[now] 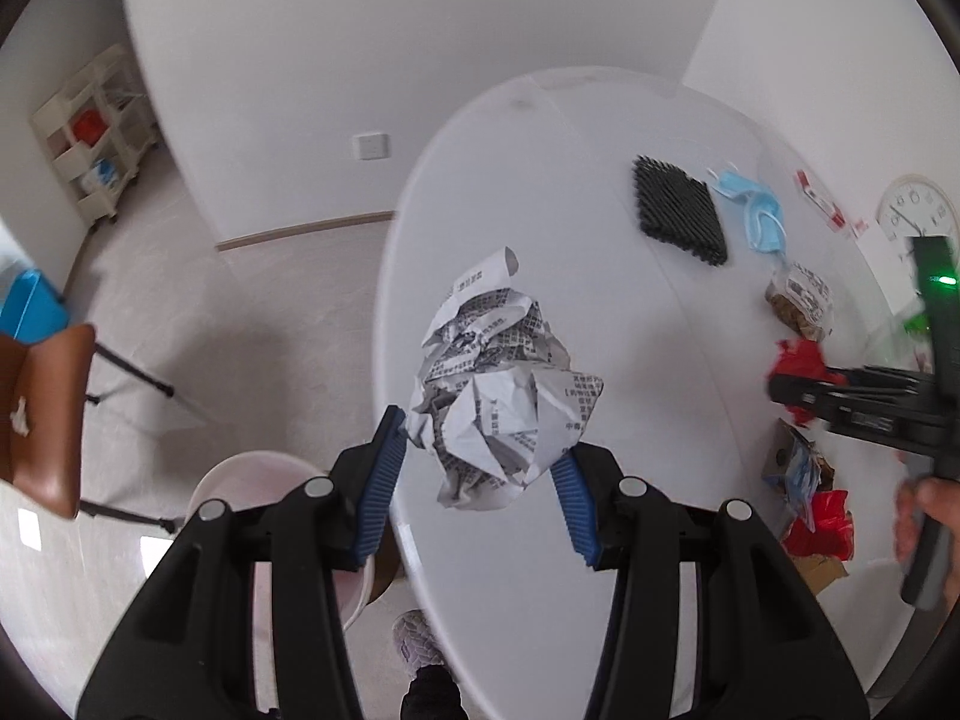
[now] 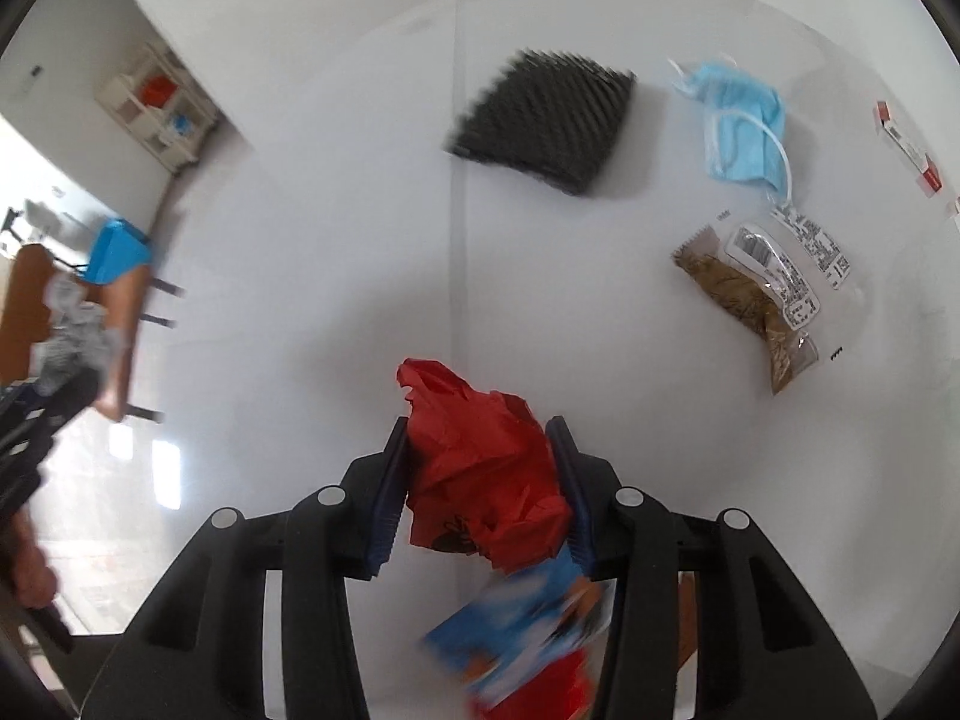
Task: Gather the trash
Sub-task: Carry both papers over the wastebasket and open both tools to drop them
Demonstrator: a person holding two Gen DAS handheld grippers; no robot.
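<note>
My left gripper [image 1: 480, 456] is shut on a crumpled ball of printed newspaper [image 1: 498, 396], held in the air over the left edge of the white table [image 1: 540, 180]. My right gripper [image 2: 477, 438] is shut on a crumpled red plastic bag [image 2: 480, 468], just above the table. A blurred blue printed packet [image 2: 528, 624] shows under that bag, by more red plastic. In the left wrist view the right gripper [image 1: 786, 390] shows at the far right with the red bag [image 1: 798, 357] at its tips and a hand [image 1: 936, 498] behind it.
On the table lie a black ridged foam pad [image 2: 546, 126], a blue face mask [image 2: 744, 126], a clear snack packet [image 2: 762, 294], a red and white box [image 2: 909, 150] and a wall clock [image 1: 915, 210]. A pale round bin [image 1: 252, 480] stands on the floor left of the table, near a brown chair [image 1: 42, 414].
</note>
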